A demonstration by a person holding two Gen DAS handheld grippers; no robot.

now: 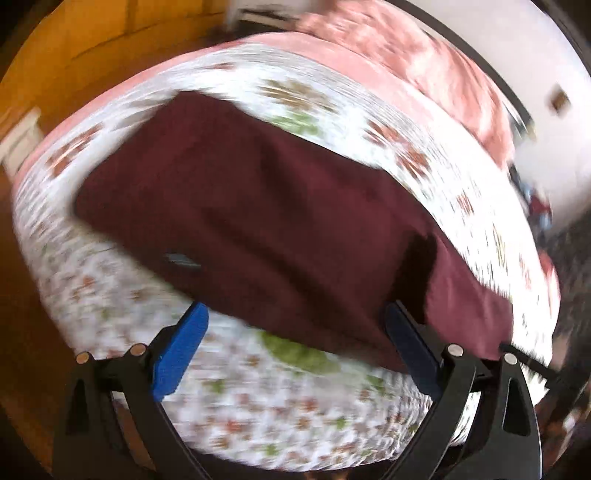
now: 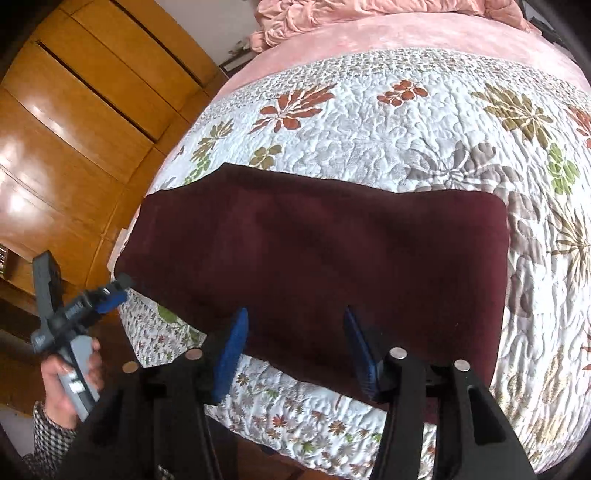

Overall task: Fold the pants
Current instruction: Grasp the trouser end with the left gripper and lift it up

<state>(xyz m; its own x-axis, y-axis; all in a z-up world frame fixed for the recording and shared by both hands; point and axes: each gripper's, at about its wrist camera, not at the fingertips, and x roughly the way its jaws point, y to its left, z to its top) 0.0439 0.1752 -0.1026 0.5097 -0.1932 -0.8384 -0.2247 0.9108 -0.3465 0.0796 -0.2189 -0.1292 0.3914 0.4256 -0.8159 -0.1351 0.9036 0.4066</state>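
Both grippers hang over the near edge of the bed, neither with anything between its pads. In the left wrist view, which is blurred, the left gripper has its blue pads spread wide, and only quilt and the near edge of the cloth show in the gap; the right-hand pad overlaps the hem in the picture, but whether it touches I cannot tell. In the right wrist view the right gripper stands about half open, its blue pads apart, with the dark cloth showing behind the gap and nothing pinched.

The pants are dark maroon and lie folded into a broad, flat, roughly rectangular block on the floral quilt, near the front edge of the bed. Their near edge runs just beyond the right gripper's pad tips, and one corner reaches the bed's left edge.

From the right wrist view the left gripper appears at lower left, held in a hand with a checked sleeve, its tip just beside that left corner of the pants.

A pink blanket covers the far end of the bed, and wooden cabinet doors stand to the left. No container shows in either view.
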